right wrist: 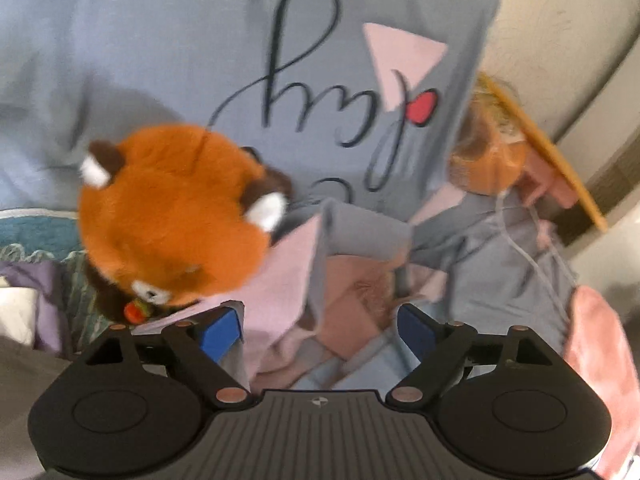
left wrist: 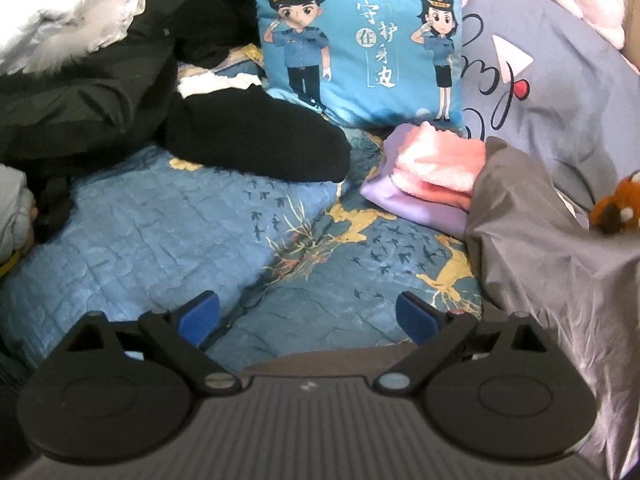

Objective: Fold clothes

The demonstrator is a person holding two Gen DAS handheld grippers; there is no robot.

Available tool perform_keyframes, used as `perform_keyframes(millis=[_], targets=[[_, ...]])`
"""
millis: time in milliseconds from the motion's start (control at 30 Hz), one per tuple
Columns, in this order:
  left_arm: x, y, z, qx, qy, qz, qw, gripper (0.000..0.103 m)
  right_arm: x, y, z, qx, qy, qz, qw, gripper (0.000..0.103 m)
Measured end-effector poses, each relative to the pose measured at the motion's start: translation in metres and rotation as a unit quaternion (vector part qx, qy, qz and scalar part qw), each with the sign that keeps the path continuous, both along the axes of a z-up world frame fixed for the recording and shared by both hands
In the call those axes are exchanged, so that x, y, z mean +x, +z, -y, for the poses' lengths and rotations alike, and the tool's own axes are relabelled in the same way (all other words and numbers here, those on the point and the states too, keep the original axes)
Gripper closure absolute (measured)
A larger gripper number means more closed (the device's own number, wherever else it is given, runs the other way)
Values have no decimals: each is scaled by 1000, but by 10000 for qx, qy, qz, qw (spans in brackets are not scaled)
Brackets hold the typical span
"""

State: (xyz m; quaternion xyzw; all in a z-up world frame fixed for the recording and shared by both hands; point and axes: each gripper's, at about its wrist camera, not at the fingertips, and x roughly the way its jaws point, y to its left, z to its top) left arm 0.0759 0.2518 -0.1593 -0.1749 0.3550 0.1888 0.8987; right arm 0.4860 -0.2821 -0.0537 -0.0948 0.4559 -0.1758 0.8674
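Hovering spread and empty, two tongs, left, right, one plush toy, two folded towels.

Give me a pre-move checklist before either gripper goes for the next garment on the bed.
1. Left gripper empty: ok, jaws apart with only the blue quilted bedspread showing between them.
2. Right gripper empty: ok, jaws wide, pads pressing nothing; pink and grey bedding lies under the gap.
3. Folding space: ok, bare bedspread ahead of the left gripper.
4. Next garment within view: ok, black fabric garment and shiny grey garment lie either side.
5. Finished stack safe: ok, folded pink towel on lilac cloth sits apart from both.
6. Orange plush toy clear of right gripper: not ok, it sits just beyond the left finger.
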Motion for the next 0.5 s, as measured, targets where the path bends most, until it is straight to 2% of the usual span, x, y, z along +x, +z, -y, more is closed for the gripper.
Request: perform_keyframes(millis=[67,133,200,300,400,433,500], targets=[[1,0,1,17,5,-19,10000,6,0,-3,0,37,-85,120,9999,19],[1,-1,1,34,10,-38,10000,6,-2,-4,5,301,-284,344,9985,19],[2,-1,2,50,15,-57,10000,6,-8,-2,14,787,-428,739,9932,19],[2,-2,3,73,23,-85,9999,7,-14,-1,30,1706,-764,1165,9754,18],[1,-4,2,37,49,-115,9999,6,-6,-3,33,1764,-899,777,9771,18],[1,-4,2,35,57,-123,9999,6,-3,-5,31,1534,-913,574,9823,18],[3,-4,1,31,62,-124,9999,6,-1,-4,30,1321,-815,521,9865,20]])
